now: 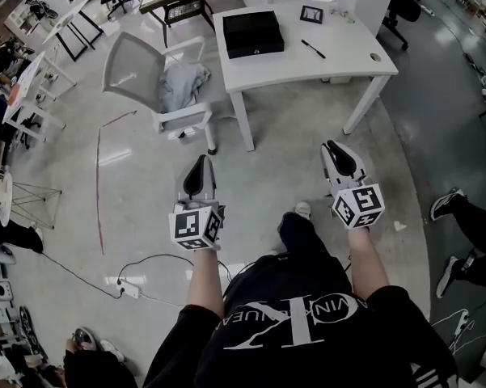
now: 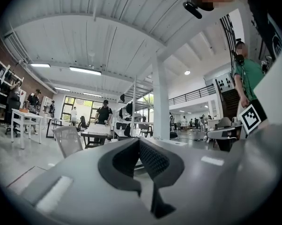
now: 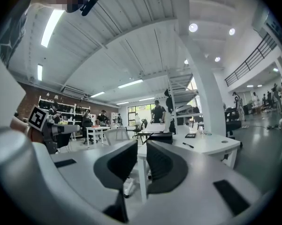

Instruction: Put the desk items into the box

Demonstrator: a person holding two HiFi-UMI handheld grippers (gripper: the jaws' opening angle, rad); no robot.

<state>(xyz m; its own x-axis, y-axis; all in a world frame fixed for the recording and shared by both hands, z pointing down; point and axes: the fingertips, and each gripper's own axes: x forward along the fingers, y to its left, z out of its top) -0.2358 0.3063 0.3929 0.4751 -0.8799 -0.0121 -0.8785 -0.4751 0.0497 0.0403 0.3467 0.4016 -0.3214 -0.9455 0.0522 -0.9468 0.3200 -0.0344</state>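
From the head view I see both tools held over the floor point(image 1: 291, 144), well short of the white tabletop point(image 1: 340, 59). The left gripper point(image 1: 199, 175) and right gripper point(image 1: 340, 158) both point toward it. The black box point(image 1: 253, 33) sits at the tabletop's left end, its lid on. A pen point(image 1: 313, 48) lies to its right, and a small framed item point(image 1: 311, 14) lies beyond the pen. All three are apart from one another. A grey chair point(image 1: 141, 75) with a cloth point(image 1: 183, 85) on its seat stands just left of the tabletop. In the left gripper view my fingers point(image 2: 155, 161) are clenched tip to tip on nothing, and the chair stands far ahead. In the right gripper view my fingers point(image 3: 164, 165) stand slightly released, with a narrow gap that holds nothing. The box and pen lie far ahead on the tabletop.
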